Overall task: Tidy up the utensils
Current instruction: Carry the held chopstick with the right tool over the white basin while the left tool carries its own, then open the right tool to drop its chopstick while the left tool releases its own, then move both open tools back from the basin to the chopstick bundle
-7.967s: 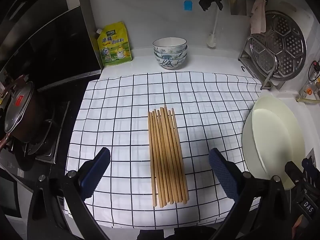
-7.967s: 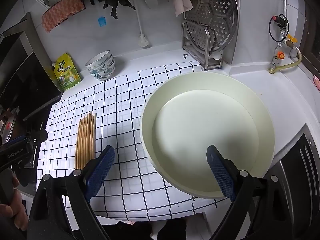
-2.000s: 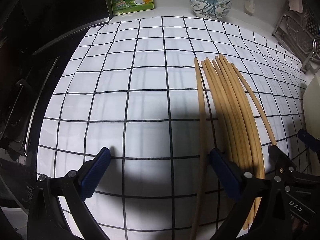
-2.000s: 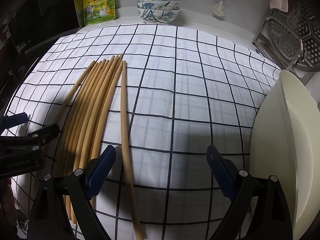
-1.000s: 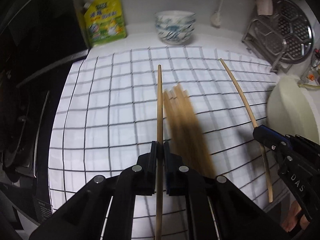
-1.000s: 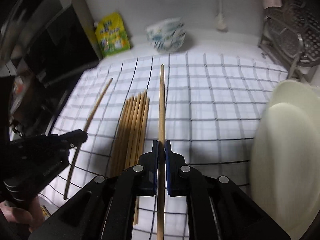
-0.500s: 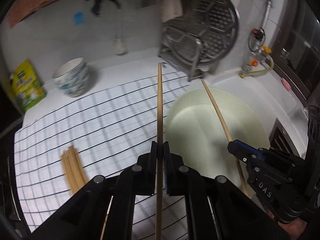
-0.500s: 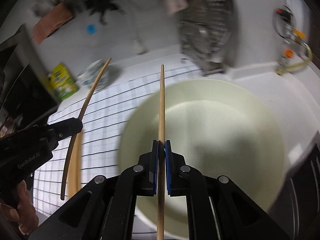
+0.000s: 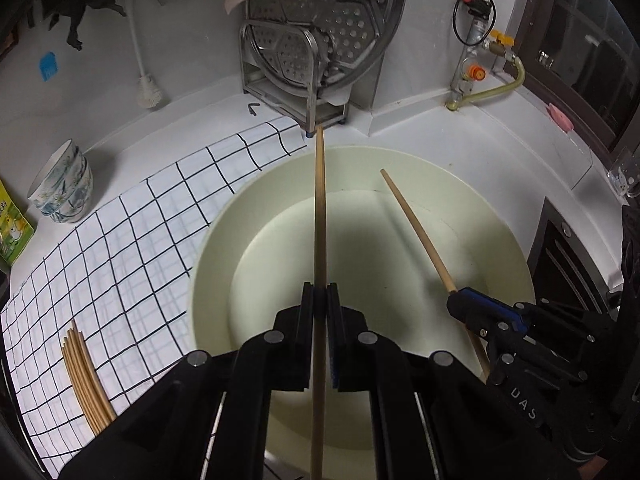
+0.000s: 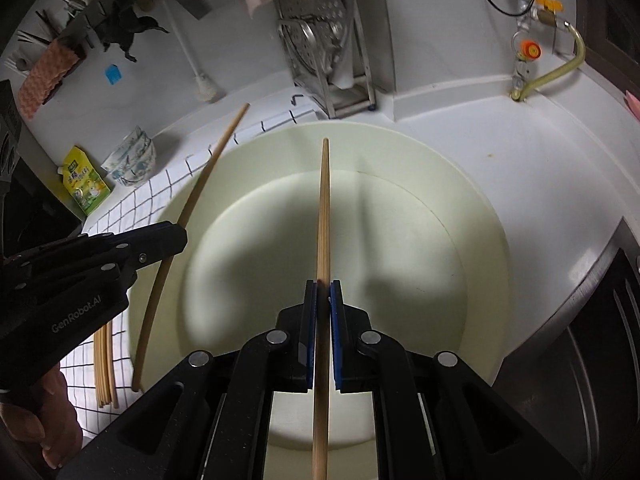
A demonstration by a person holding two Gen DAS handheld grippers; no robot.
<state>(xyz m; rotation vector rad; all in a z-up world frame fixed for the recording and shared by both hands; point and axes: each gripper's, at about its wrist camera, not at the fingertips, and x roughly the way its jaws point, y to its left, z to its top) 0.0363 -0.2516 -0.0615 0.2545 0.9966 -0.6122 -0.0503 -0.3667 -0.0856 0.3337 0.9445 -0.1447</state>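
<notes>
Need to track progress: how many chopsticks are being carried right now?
2. One chopstick is clamped in the left gripper, another chopstick in the right gripper, both over the cream basin. The remaining bundle lies on the checked cloth.

Kitchen clutter at the back of the desk [image 9: 420, 120]

A perforated steamer plate [image 9: 332, 16] stands upright in a metal rack [image 9: 280, 80]. Stacked bowls [image 9: 60, 188] sit beside a yellow pouch [image 10: 84, 186]. A brush [image 9: 146, 92] leans on the wall; a yellow hose [image 10: 560, 68] runs from the gas valve [image 10: 528, 50].
</notes>
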